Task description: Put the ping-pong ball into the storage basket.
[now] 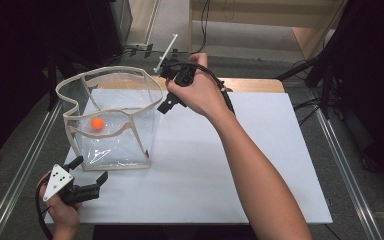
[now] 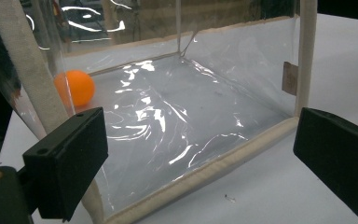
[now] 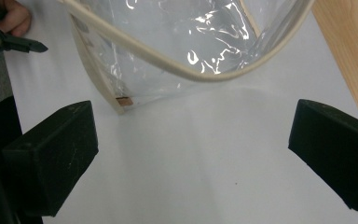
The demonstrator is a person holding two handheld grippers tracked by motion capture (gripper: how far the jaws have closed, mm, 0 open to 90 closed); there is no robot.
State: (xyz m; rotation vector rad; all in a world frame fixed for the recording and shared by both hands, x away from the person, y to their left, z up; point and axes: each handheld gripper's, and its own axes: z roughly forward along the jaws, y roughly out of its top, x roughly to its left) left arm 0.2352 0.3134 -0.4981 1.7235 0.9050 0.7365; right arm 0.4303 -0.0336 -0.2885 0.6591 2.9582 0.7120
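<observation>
One orange ball lies inside clear bag.

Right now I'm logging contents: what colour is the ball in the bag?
Orange ball, clearest in the left gripper view.

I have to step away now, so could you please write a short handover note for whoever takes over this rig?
Left gripper: open, low at the near base of the clear plastic bag with beige fabric trim, holding nothing.
Right gripper: open and empty, above the bag's far right rim.
Small orange ball: inside the bag, on its floor near the left wall.
The bag stands open on the white board.
Done: ball is in the bag, right jaws are clear.
Left: probably withdraw both grippers; I see nothing else waiting to go in.
</observation>
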